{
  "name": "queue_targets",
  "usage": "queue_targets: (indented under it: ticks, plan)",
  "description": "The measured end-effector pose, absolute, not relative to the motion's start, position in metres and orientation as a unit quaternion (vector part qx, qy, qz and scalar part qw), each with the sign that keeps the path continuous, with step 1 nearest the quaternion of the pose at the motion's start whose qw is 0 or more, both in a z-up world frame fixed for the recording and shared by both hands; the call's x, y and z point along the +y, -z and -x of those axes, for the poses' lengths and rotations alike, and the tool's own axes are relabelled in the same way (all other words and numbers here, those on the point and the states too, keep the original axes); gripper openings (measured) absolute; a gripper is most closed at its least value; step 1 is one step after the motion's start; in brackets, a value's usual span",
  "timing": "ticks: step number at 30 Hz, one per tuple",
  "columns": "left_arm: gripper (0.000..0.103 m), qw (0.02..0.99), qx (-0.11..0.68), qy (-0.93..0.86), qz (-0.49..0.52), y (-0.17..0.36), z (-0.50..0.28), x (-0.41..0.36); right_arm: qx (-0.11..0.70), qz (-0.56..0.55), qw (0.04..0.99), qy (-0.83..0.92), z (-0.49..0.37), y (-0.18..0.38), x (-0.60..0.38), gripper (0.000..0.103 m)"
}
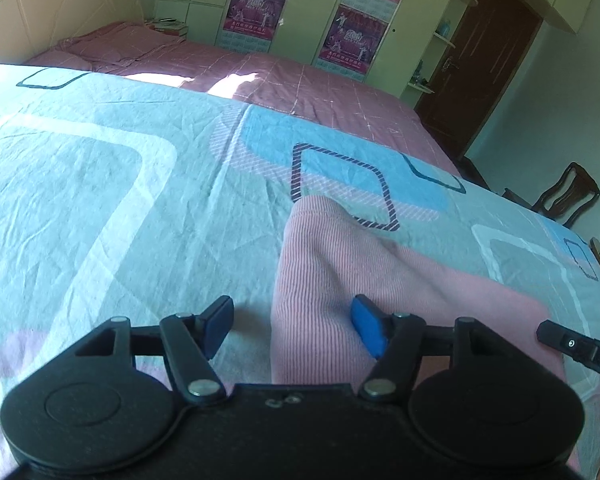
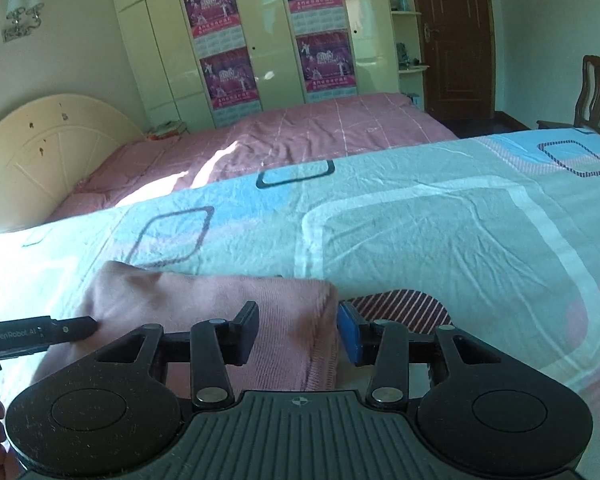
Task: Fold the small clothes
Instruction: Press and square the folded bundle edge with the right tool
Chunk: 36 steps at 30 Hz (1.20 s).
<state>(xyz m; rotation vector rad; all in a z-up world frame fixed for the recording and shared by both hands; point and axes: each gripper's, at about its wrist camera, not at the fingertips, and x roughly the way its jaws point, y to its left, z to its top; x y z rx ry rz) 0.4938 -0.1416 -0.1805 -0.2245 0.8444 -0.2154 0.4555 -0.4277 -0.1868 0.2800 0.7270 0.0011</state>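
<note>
Patterned light-blue sheet [image 2: 440, 240] with white and dark rounded squares covers the near surface, creased. Behind it a bed with pink checked cover [image 2: 320, 132], sun patch on it, cream arched headboard [image 2: 48, 140] at its left end. Cream wardrobe [image 2: 160, 40] along back wall, four pink posters [image 2: 224, 80] stuck on doors. Dark brown door [image 2: 456, 40] at right, wooden chair [image 2: 596, 92] near it. Wall lamp [image 2: 20, 12] upper left.

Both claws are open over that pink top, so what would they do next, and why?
Probably lower and close both. The left gripper and right gripper each straddle an edge of the pink garment, which lies on the sheet, ungripped.
</note>
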Motion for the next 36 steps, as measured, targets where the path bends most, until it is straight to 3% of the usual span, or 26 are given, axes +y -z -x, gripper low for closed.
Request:
queue_targets:
  ticks: [3, 14, 25, 26, 28, 36]
  plan:
    - [0.067, 0.904, 0.404, 0.101, 0.091, 0.177, -0.491, -0.145, 0.364, -0.105, 0.925, 0.020, -0.457, 0.192, -0.426, 0.042]
    - [0.065, 0.913, 0.389, 0.104, 0.070, 0.156, -0.473, -0.142, 0.345, -0.154, 0.925, -0.042, -0.403, 0.156, -0.418, 0.042]
    - [0.065, 0.909, 0.388, 0.145, 0.044, 0.157, -0.413, -0.139, 0.380, -0.109, 0.917, -0.059, -0.380, 0.182, -0.392, 0.042]
    - [0.066, 0.907, 0.394, 0.144, 0.039, 0.162, -0.412, -0.140, 0.386, -0.092, 0.916, -0.054, -0.381, 0.186, -0.391, 0.041]
    - [0.068, 0.904, 0.401, 0.139, 0.043, 0.170, -0.414, -0.140, 0.398, -0.064, 0.914, -0.037, -0.386, 0.198, -0.392, 0.021]
    - [0.065, 0.908, 0.391, 0.143, 0.048, 0.149, -0.394, -0.128, 0.381, -0.132, 0.914, -0.052, -0.346, 0.169, -0.412, 0.020]
